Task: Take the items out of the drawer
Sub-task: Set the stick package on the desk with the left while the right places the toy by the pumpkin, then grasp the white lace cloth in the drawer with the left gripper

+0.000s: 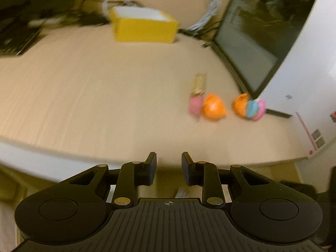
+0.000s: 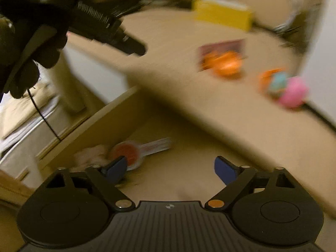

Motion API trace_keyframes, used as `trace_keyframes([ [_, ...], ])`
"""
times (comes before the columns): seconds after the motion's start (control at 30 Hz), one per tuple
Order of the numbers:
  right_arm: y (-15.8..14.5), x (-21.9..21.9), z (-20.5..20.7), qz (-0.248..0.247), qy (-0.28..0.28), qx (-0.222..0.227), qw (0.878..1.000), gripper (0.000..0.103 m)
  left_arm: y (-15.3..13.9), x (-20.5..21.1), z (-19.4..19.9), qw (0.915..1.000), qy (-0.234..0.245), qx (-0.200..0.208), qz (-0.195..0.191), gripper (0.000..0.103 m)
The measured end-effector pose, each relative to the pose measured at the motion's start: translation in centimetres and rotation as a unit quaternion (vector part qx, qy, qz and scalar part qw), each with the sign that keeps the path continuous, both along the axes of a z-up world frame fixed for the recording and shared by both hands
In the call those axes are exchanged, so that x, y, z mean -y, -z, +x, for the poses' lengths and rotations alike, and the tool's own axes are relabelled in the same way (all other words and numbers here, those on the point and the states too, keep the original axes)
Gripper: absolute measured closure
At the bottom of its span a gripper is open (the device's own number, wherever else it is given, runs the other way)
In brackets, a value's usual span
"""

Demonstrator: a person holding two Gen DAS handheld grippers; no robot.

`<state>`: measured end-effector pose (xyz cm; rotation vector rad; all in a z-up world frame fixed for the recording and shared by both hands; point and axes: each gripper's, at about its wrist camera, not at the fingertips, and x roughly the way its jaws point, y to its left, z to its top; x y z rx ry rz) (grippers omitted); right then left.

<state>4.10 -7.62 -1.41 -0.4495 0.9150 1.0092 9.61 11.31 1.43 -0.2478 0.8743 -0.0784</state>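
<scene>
My right gripper (image 2: 171, 168) is open wide, low over the open drawer (image 2: 88, 134). Just beyond its left fingertip (image 2: 117, 166), a red round item in a clear pack (image 2: 128, 153) lies on the drawer floor, beside something white and crumpled (image 2: 90, 155). Nothing sits between the fingers. My left gripper (image 1: 169, 163) hangs at the desk's front edge, open by a narrow gap and empty. On the desktop (image 1: 84, 94) lie two orange balls (image 1: 213, 107) (image 1: 240, 105), pink pieces (image 1: 195, 106), a blue piece (image 1: 253, 109) and a small packet (image 1: 199, 84). Both views are blurred.
A yellow box (image 1: 142, 27) stands at the back of the desk with cables (image 1: 205, 19) behind it. A dark monitor (image 1: 252, 35) stands on the right and a keyboard (image 1: 14, 42) at the far left. A gloved hand (image 2: 31, 48) shows at the upper left of the right wrist view.
</scene>
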Motion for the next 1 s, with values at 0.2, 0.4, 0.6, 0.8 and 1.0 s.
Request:
trace_keyframes([
  [0.2,3.9,-4.9,-0.4,-0.013,-0.124,-0.103,0.987,0.027,0.9,-0.9,-2.5,0.9985,-0.037,-0.037,0.016,0.074],
  [0.4,6.5,-7.7,0.4,-0.043,-0.135,-0.168,0.976,0.049,0.7,-1.1,-3.8,0.9980,-0.048,-0.037,0.019,0.074],
  [0.6,6.8,-6.9,-1.6,-0.098,-0.157,-0.097,0.978,0.064,0.9,-0.7,-3.6,0.9982,-0.043,-0.040,0.015,0.074],
  [0.8,7.3,-3.5,-0.1,-0.142,-0.130,-0.011,0.981,0.064,1.3,0.0,-3.2,0.9987,-0.025,-0.044,0.011,0.074],
  [1.0,6.3,-0.6,2.5,-0.133,-0.039,0.004,0.990,0.063,1.7,0.7,-2.9,0.9985,-0.009,-0.052,0.012,0.074],
])
